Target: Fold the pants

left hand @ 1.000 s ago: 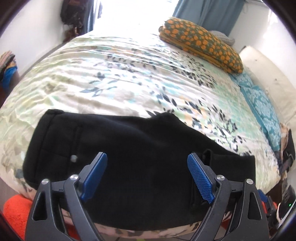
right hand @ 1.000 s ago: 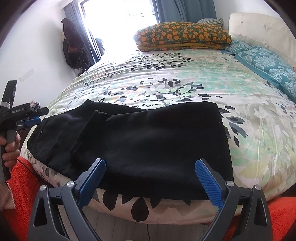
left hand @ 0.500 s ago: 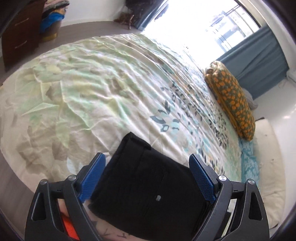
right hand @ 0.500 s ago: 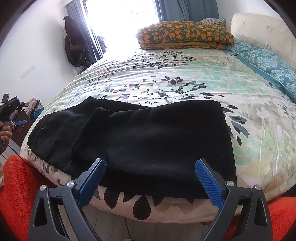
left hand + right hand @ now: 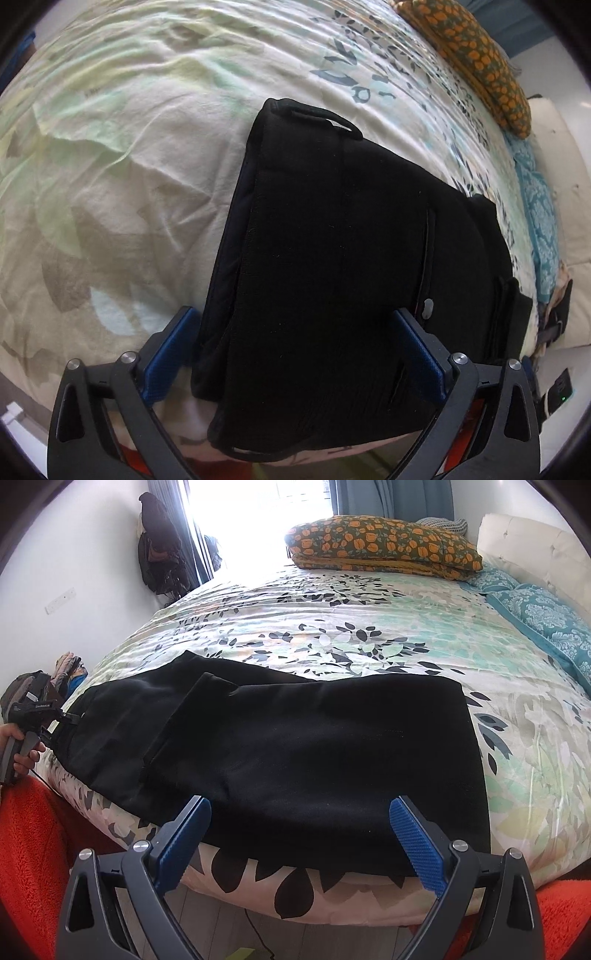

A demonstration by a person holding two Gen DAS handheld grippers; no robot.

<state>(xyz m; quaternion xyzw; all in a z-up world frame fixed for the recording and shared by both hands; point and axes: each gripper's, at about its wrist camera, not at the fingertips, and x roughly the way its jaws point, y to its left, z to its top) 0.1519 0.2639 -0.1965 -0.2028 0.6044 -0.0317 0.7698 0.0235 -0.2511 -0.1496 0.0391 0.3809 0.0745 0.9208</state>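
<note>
Black pants [image 5: 295, 746] lie folded lengthwise along the near edge of the bed [image 5: 369, 627], legs doubled over. In the left wrist view the waistband end of the pants [image 5: 332, 258], with a belt loop and a button, fills the centre. My left gripper [image 5: 295, 354] is open, its blue pads astride the waistband end, close above the fabric. It also shows at the far left of the right wrist view [image 5: 33, 716], held by a hand. My right gripper [image 5: 299, 834] is open and empty, just off the bed edge before the folded leg end.
An orange patterned pillow [image 5: 384, 546] and a teal pillow [image 5: 543, 620] lie at the head of the bed by the white headboard [image 5: 535, 542]. A red fluffy rug [image 5: 29, 849] covers the floor beside the bed. Dark bags hang by the window [image 5: 159, 561].
My left gripper has swung round and come down close over the waistband end of the pants, which now sits between its pads. My right gripper has barely moved.
</note>
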